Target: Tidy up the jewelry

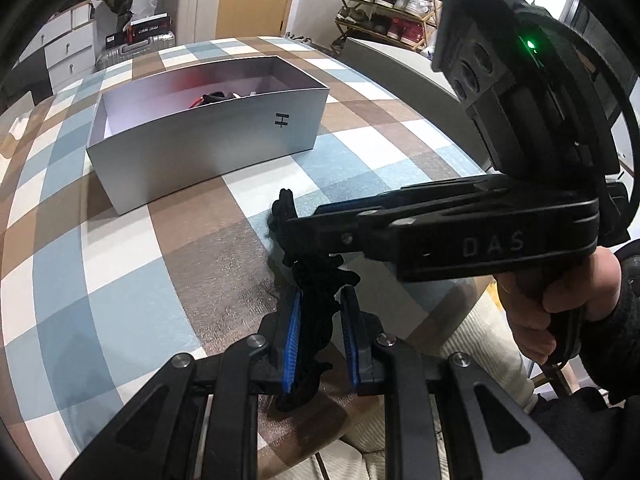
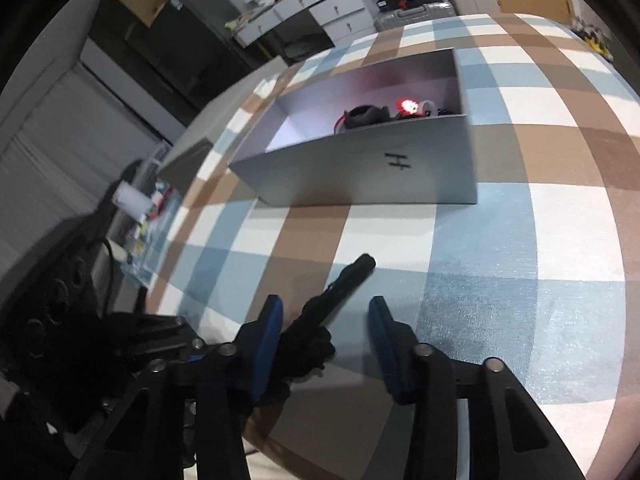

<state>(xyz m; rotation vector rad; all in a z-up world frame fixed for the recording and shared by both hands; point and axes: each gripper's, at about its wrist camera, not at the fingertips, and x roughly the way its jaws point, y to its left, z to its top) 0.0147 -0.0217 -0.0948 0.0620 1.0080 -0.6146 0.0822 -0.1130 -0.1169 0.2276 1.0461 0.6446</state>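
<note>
Cord [image 1: 316,312] lies near table edge [image 1: 460,300], seemingly pinched by left tool [image 1: 320,340].

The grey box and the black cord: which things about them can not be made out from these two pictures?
- Grey box contents: both views, the front wall hides most of them; small and blurred.
- Black cord, lower end: left wrist view, hidden behind the left gripper.
- Right gripper: right wrist view, blurred; the far pad stands off the cord, the near side's contact unclear.

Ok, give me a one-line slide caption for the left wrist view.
Left gripper holds a black cord while the right gripper reaches its far end, grey box beyond.
</note>
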